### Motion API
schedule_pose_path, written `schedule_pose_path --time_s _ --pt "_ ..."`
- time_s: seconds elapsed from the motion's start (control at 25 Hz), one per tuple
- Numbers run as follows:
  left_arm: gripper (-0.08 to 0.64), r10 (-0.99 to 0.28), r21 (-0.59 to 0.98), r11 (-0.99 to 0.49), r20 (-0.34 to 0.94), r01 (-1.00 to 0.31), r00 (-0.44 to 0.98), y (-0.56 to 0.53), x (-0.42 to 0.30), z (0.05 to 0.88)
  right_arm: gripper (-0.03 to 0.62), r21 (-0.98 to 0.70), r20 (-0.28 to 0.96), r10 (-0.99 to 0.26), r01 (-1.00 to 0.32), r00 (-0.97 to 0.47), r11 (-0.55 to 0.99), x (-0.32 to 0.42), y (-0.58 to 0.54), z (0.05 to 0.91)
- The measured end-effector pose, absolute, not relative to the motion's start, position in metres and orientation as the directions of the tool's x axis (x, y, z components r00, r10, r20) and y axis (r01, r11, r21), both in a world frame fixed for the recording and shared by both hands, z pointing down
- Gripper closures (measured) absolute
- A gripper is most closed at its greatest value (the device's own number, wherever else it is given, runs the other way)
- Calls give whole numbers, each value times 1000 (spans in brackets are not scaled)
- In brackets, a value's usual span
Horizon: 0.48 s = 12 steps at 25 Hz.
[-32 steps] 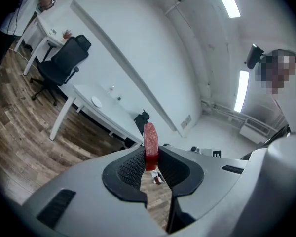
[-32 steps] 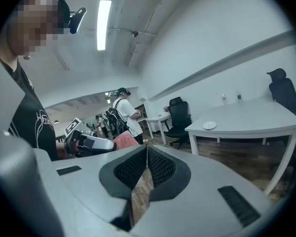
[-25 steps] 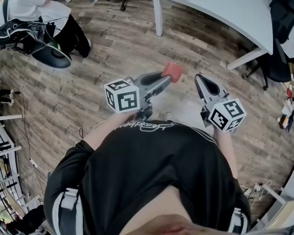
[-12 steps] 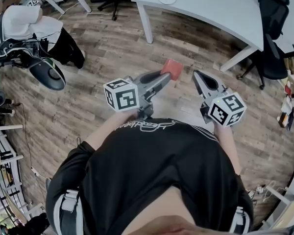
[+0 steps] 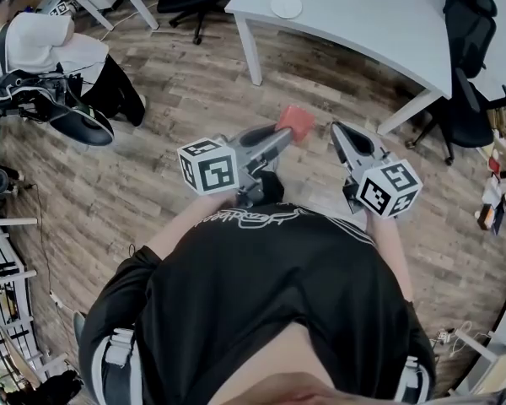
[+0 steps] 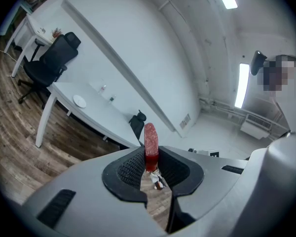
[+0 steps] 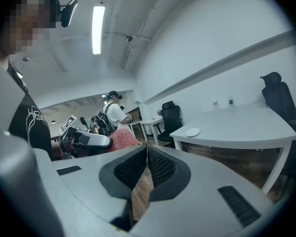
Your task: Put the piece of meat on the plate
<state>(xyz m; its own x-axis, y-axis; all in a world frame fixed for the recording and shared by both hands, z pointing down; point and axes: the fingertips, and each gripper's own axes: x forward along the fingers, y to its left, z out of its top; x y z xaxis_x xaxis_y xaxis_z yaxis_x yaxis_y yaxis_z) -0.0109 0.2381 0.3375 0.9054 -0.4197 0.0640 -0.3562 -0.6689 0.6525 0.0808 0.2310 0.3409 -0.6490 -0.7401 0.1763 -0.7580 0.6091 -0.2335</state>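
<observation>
The piece of meat [image 5: 296, 123], a red flat slab, is pinched at the tip of my left gripper [image 5: 285, 133], held out level in front of me. In the left gripper view the meat [image 6: 150, 141] stands upright between the pads of the left gripper [image 6: 150, 161]. My right gripper [image 5: 335, 130] is beside it, shut with nothing between its pads, as the right gripper view [image 7: 147, 153] shows. The small white plate [image 5: 286, 6] lies on the white table [image 5: 363, 15] ahead; the plate [image 6: 80, 101] is far off.
Wooden floor lies between me and the table. Black office chairs [image 5: 471, 74] stand at the table's right and far side. A person with a backpack [image 5: 42, 49] crouches at the left. Shelving and clutter line the right edge [image 5: 496, 201].
The table and plate have drifted lower and nearer in the head view as I move toward them. Both grippers keep their pose, and the meat stays in the left one.
</observation>
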Motion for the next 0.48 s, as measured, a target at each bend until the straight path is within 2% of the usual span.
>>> schedule_pose_path --time_s 0.48 --pt "479 -415 676 -649 72 -350 907 132 -18 357 583 -250 229 -741 -773 -632 582 75 127 362"
